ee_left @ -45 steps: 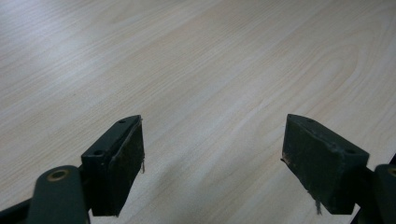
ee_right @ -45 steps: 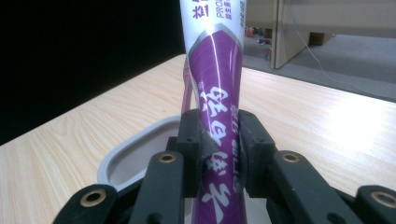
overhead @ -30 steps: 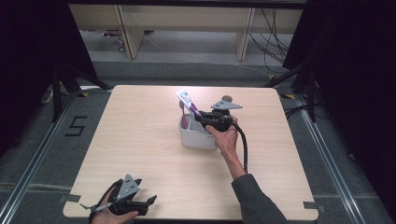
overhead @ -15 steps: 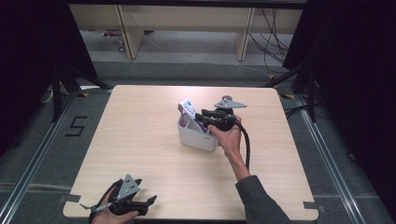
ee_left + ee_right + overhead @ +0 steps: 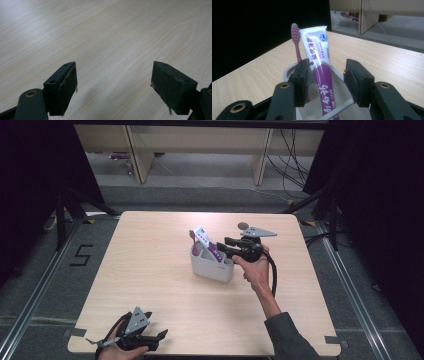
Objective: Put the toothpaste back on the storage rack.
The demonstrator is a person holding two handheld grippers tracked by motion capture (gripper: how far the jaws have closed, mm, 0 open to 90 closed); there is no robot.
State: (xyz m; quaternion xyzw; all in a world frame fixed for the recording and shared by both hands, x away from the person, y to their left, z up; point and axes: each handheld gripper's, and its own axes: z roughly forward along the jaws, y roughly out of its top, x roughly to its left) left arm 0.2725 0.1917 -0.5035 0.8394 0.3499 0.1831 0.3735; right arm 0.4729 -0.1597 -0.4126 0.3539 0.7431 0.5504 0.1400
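Two right gripper [image 5: 327, 82] fingers [image 5: 358, 82] flank toothpaste tube [image 5: 318, 57], untouched.

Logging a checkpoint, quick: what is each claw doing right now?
Left claw: open, empty, over bare table.
Right claw: open, jaws just opening; toothpaste tube stands between them, unpressed.

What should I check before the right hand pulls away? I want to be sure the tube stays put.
1. Right hand-held gripper let go: ok, jaws have just been opening, tube between them but pads apart from it.
2. Toothpaste tube in the white holder: ok, leaning.
3. Toothbrush in the holder: ok, upright.
4. Holder standing on table: ok.
5. Left hand-held gripper out of the way: ok, open, at the near edge.
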